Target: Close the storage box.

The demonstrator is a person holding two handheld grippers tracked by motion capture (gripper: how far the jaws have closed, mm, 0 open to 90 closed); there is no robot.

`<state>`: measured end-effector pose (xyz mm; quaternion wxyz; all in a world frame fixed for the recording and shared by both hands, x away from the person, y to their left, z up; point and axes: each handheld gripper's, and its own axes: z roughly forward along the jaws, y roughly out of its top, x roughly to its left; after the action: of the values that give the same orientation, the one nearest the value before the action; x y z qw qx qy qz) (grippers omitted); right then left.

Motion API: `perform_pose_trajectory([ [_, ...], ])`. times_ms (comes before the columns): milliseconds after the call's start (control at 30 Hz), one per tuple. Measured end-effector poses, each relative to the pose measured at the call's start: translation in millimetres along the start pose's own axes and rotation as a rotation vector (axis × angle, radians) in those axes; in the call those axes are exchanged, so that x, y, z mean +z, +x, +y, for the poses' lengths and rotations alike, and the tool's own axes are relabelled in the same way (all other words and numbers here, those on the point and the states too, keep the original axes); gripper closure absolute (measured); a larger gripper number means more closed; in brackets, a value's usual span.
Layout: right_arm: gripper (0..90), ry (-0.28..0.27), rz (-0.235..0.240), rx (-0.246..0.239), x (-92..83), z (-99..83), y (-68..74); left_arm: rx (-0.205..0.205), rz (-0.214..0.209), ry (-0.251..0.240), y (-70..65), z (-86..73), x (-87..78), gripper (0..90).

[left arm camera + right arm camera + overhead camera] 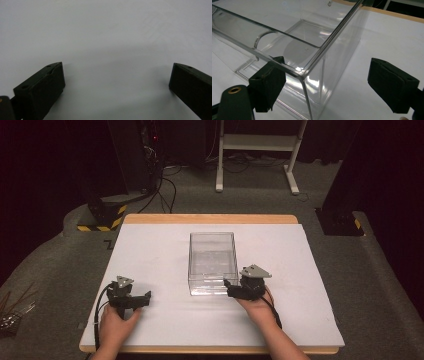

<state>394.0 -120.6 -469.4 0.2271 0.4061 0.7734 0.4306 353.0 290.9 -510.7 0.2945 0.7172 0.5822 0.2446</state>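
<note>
At the lower left of the high view, the left tongs [141,298] sit low over the white counter [150,255], held by the person's left hand [116,324], with a black cable looping off to the left of the wrist and a grey three-cornered plate on top. In the left gripper view these tongs [116,78] are released: the two black jaws stand wide apart at the lower left and lower right corners of the frame, with bare white counter [110,32] between them and nothing held. Moving toward the middle of the high view, a clear plastic box [212,262] stands upright and open-topped on the counter, slightly right of centre, well apart from the left tongs. Just right of the box's near corner, in the lower centre-right of the frame, the right tongs [231,287] are held by the right hand [261,307]. In the right gripper view the right tongs [332,86] are also released, the jaws spread wide: the left jaw lies against the box [312,47] at its near wall just below the rim, while the right jaw hangs over bare counter [387,37] at the lower right, apart from the box. The box's near vertical corner edge stands between the two jaws.
</note>
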Motion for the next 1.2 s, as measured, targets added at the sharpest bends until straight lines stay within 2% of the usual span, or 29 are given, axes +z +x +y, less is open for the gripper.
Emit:
perform_pose_trajectory([
  [567, 18.6, 0.011, 0.025, 0.001, -5.1, -1.5, 2.9, 0.000, 0.000, -0.002, 0.0, -0.1, 0.1, 0.5],
  [1200, 22.0, -0.019, 0.078, 0.018, -28.9, -9.8, 8.3, 0.000, 0.001, -0.002, -0.1, -0.2, 0.1, 0.6],
])
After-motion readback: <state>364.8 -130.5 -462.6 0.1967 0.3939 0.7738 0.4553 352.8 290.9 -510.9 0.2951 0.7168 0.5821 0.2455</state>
